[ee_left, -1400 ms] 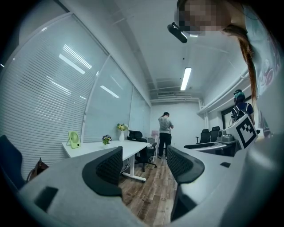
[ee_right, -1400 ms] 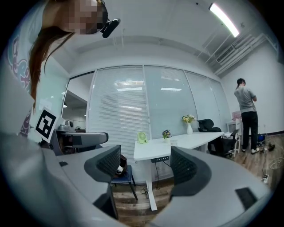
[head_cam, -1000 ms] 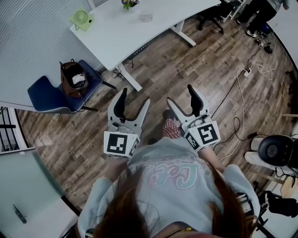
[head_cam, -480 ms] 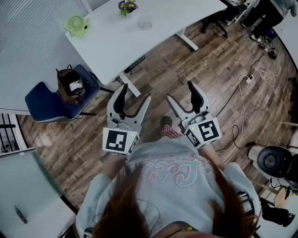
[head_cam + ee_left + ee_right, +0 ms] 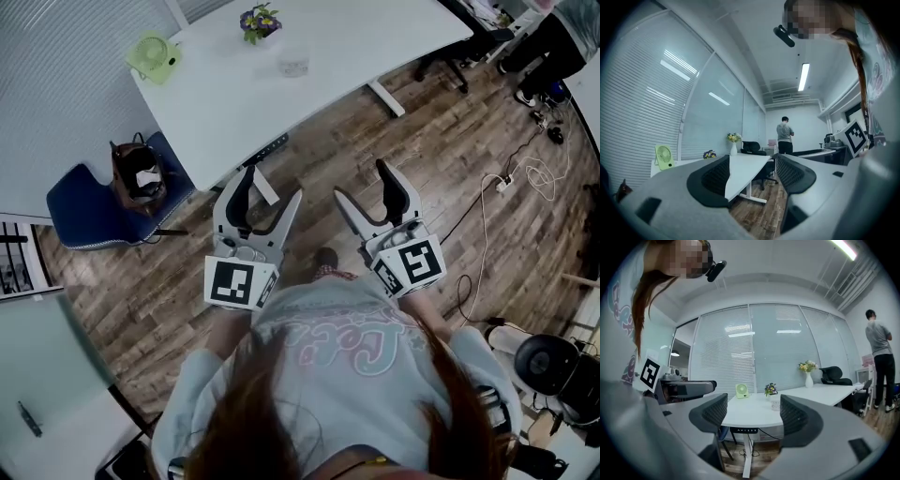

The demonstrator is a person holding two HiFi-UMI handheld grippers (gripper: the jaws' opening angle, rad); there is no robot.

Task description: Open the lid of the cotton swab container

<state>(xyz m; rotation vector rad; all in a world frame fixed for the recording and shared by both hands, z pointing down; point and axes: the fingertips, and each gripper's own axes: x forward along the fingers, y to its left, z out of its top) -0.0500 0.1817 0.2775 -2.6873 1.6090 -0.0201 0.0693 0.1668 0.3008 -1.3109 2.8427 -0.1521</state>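
Note:
A small clear cotton swab container point(image 5: 293, 66) stands on the white table point(image 5: 225, 103) far ahead of both grippers. In the right gripper view the container point(image 5: 776, 405) shows just left of the right-hand jaw, next to a small flower pot point(image 5: 770, 390). My left gripper point(image 5: 270, 192) and right gripper point(image 5: 364, 186) are held side by side over the wooden floor, short of the table edge. Both stand open with nothing between the jaws. In the left gripper view, the left gripper point(image 5: 752, 176) looks along the table point(image 5: 745, 164); the container is not visible there.
A green fan point(image 5: 150, 54) and a flower pot point(image 5: 260, 21) share the table. A blue chair point(image 5: 89, 206) with a brown bag point(image 5: 139, 173) stands at the left. Cables point(image 5: 511, 183) lie on the floor at right. A person point(image 5: 785, 136) stands at the room's far end.
The view has moved toward the table, which now lies lower and nearer in the head view. Both grippers keep the same open pose in front of the body.

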